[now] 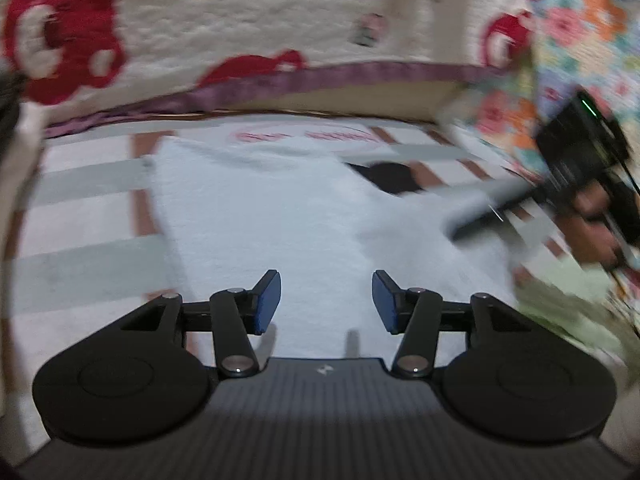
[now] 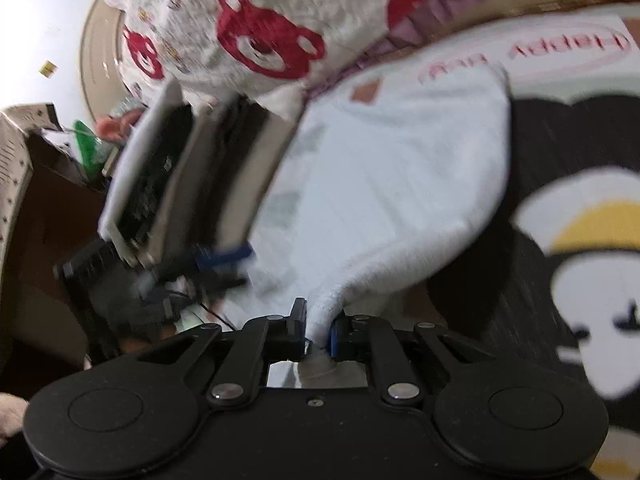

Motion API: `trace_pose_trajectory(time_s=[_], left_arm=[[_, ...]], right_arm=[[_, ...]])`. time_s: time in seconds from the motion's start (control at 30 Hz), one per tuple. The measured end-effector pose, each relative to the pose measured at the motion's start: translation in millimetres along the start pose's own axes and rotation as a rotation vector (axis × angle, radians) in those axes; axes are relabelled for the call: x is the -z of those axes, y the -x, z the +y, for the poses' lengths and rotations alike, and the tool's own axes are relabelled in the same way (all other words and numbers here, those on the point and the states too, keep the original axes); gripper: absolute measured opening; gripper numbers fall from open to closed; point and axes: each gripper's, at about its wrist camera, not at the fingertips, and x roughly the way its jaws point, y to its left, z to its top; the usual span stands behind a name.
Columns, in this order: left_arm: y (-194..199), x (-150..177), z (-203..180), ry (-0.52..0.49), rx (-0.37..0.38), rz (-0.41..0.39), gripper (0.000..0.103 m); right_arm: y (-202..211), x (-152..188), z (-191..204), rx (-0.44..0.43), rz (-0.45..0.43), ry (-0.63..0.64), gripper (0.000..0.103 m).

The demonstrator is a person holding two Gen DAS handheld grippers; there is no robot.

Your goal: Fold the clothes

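Fold looks early, my read: the white garment (image 1: 256, 216) lies mostly flat on the striped mat (image 1: 80, 208), taking the centre of the left wrist view. Only one part of it is off the surface, rising toward 3 o'clock. No finished crease or stacked layer visible, so nearly all the folding is left.

Bear-print blanket (image 1: 248, 12) runs across 12 o'clock, behind the garment. Floral cloth (image 1: 580, 28) sits at 2 o'clock. Motion blur on both views.

Right gripper (image 2: 318, 330): jaws pinching a bunched edge of the garment, cloth pulled taut and lifted toward 1 o'clock in its own view, a dark cartoon-print mat (image 2: 560, 208) showing beneath.

Left gripper (image 1: 326, 304): jaws spread, nothing between them, hanging over the near part of the garment at 6 o'clock. Contact with the cloth: cannot tell.

Containers: a cardboard box (image 2: 16, 152) at 9 o'clock in the right wrist view; contents not readable. No basket or bin for folded clothes in view.
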Motion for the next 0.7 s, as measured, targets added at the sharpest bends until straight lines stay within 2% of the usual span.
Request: trace_pose_trajectory(time_s=[0.13,0.33,0.47,0.57,0.6,0.67,0.7], left_arm=[[-6,2,-20,-0.086,0.061,0.033,0.053],[-14,9,-34,-0.151,0.050,0.078,0.061],[-23,15,-34,-0.191,-0.053,0.121,0.068],[-26,17,-33,-0.226,-0.191,0.105,0.067],[-26,18,-33,-0.253,-0.243,0.077,0.064],[-23,17,-33,-0.297,-0.308,0.033,0.038],[-21,16,-33,-0.302,-0.314,0.021,0.013]], right_arm=[[-7,-28,8,0.002,-0.004,0.003,0.013],[-24,-56,16,0.034,0.009,0.032,0.013],[-27,-62,17,0.042,0.003,0.033,0.013],[-23,-65,14,0.026,-0.021,0.000,0.013],[-22,-66,13,0.018,-0.030,-0.013,0.013],[-14,-65,13,0.000,-0.048,-0.034,0.013],[-10,-63,13,-0.008,-0.056,-0.040,0.013]])
